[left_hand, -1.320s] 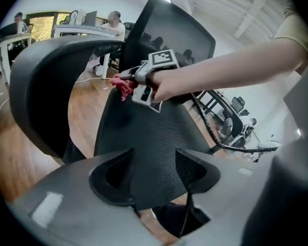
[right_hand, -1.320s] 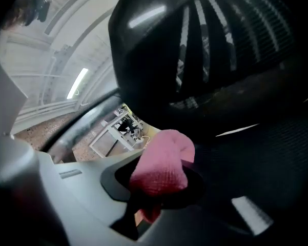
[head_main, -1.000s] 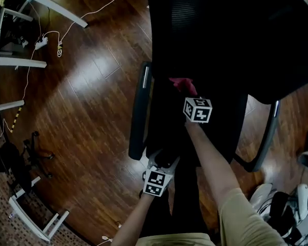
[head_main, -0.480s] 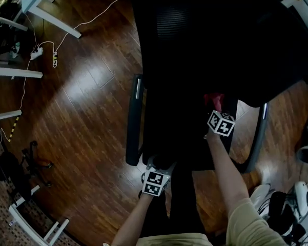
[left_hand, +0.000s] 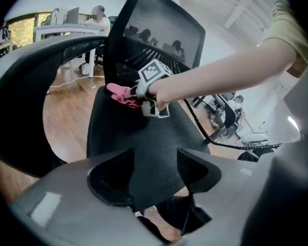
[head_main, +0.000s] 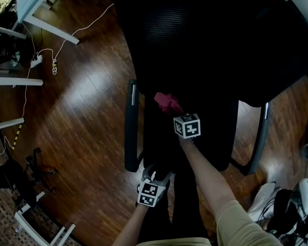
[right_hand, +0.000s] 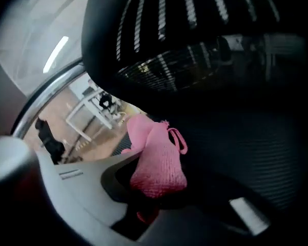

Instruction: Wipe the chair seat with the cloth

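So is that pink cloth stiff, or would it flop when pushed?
Probably floppy: the cloth sits bunched in the right gripper. It looks knitted and light, so it likely drags over the mesh seat rather than sliding.

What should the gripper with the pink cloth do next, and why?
Probably sweep the cloth sideways over the seat toward the armrest on the person's right. The right gripper pinches the cloth close to the armrest on the person's left, and bare mesh lies beyond it.
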`<action>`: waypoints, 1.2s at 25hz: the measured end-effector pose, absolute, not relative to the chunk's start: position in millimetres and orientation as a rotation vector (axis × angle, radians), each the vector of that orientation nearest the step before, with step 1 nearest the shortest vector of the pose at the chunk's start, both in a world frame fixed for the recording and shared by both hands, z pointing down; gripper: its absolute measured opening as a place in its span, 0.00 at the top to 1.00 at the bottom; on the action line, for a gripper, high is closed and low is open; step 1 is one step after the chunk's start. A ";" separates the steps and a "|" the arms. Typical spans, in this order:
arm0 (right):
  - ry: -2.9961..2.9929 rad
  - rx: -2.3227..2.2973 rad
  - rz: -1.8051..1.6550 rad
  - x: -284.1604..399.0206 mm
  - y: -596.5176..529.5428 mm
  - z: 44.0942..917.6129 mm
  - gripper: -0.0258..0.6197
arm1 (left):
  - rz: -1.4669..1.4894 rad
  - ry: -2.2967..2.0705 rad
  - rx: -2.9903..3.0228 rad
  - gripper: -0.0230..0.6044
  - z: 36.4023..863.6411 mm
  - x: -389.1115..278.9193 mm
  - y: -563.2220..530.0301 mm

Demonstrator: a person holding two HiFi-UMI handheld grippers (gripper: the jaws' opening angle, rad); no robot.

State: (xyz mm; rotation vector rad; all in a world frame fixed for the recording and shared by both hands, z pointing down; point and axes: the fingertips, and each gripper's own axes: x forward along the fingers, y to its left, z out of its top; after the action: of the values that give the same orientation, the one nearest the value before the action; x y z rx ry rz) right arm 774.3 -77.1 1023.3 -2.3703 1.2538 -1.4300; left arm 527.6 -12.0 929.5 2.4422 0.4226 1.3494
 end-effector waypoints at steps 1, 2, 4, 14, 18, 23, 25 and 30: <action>1.220 -2.464 -1.451 785.8 -39.5 1023.9 0.88 | 1.345 0.422 2.415 0.56 930.1 525.7 -5.9; 1.125 -2.550 -1.464 799.9 3.2 1024.6 0.88 | 1.337 0.416 2.391 0.56 929.6 524.8 0.5; 0.796 -2.686 -1.473 830.0 98.6 1022.8 0.88 | 1.327 0.422 2.360 0.56 927.5 522.1 15.1; 0.881 -2.451 -1.507 804.9 88.2 1007.8 0.88 | 1.375 0.461 2.310 0.57 928.1 509.8 12.8; 1.543 -2.077 -1.418 702.2 -113.8 977.9 0.87 | 1.375 0.463 2.314 0.57 916.6 500.4 5.3; 1.302 -2.222 -1.553 701.2 -129.5 1012.9 0.87 | 1.379 0.492 2.336 0.57 903.1 498.1 3.6; 1.054 -2.304 -1.562 731.3 -63.4 1021.5 0.87 | 1.394 0.487 2.334 0.57 910.0 498.8 4.9; 0.347 -2.633 -1.584 800.5 176.5 1018.8 0.87 | 1.419 0.563 2.319 0.57 919.8 498.3 27.7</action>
State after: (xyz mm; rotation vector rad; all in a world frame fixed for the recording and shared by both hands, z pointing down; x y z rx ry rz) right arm 800.5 176.5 1018.8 -2.6331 0.3465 -1.5840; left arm 498.3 27.7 919.8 2.3192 0.5629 1.4186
